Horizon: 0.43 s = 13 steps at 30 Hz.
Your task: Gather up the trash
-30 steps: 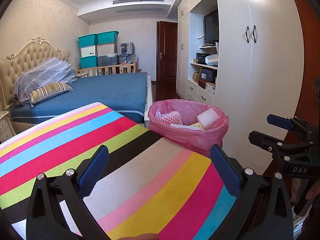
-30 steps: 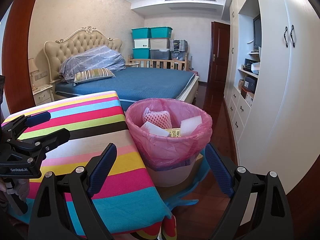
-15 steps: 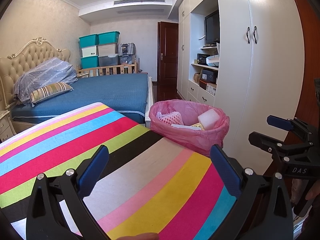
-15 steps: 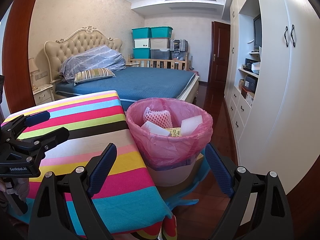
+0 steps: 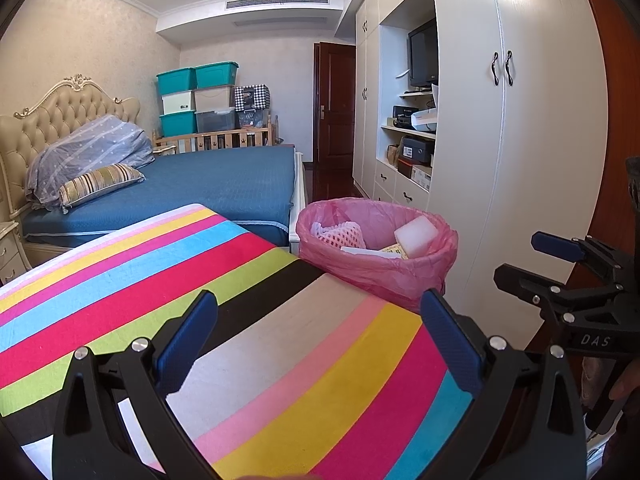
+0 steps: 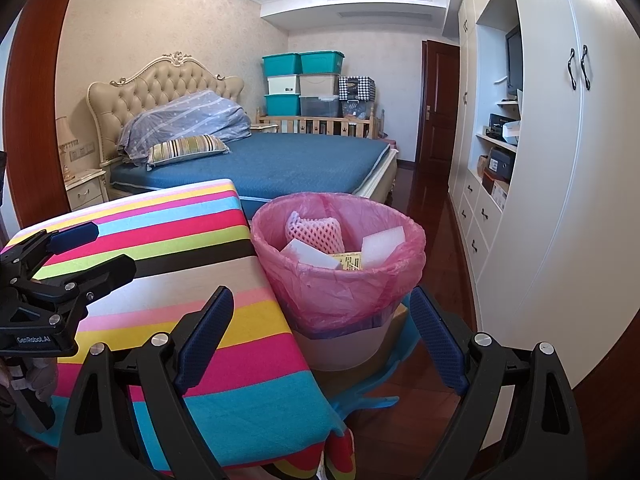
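Observation:
A white bin with a pink liner [image 6: 340,280] stands on the floor beside the table's far right corner; it also shows in the left wrist view [image 5: 380,264]. Inside lie a pink foam net [image 6: 316,232], white foam blocks [image 6: 382,246] and a yellow printed slip [image 6: 350,261]. My left gripper [image 5: 320,320] is open and empty above the striped tablecloth [image 5: 160,280]. My right gripper [image 6: 320,320] is open and empty, held in front of the bin at the table's right edge [image 6: 276,312].
A blue bed [image 6: 288,164] lies behind the table. White wardrobes [image 6: 560,160] line the right wall. Dark wood floor [image 6: 432,208] runs between bed and wardrobes toward a brown door [image 6: 438,100]. Storage boxes [image 6: 304,80] are stacked at the back.

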Tool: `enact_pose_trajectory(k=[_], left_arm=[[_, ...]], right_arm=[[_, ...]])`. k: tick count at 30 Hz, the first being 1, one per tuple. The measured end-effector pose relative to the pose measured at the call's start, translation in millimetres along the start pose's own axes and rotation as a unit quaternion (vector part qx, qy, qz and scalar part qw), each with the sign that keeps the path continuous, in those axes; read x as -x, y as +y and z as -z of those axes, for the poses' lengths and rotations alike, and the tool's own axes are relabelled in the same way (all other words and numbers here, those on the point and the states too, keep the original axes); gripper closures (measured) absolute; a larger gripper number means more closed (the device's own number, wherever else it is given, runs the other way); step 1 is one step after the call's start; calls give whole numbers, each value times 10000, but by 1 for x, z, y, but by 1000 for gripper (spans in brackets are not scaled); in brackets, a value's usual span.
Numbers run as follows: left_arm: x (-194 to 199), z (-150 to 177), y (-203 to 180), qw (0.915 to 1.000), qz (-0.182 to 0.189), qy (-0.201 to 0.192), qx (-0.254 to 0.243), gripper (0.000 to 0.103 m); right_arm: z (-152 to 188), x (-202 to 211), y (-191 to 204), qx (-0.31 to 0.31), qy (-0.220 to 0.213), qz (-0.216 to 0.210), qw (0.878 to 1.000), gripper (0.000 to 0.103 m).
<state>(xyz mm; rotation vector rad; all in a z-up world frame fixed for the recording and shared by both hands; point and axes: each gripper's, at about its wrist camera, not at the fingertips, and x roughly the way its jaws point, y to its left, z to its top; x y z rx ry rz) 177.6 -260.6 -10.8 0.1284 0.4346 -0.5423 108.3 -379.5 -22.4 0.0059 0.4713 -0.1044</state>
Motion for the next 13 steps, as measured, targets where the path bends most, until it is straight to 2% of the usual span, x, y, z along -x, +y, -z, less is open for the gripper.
enact_pose_trajectory(k=[7, 10, 13], left_arm=[[0, 1, 1, 9998, -123, 105, -108, 5], [2, -4, 20, 9992, -117, 367, 122, 5], [16, -4, 52, 9974, -354, 523, 345, 5]], right_arm=[[4, -3, 5, 23, 72, 36, 10000, 19], [0, -3, 15, 104, 117, 14, 9999, 19], [-6, -3, 41, 279, 190, -141, 9993, 18]])
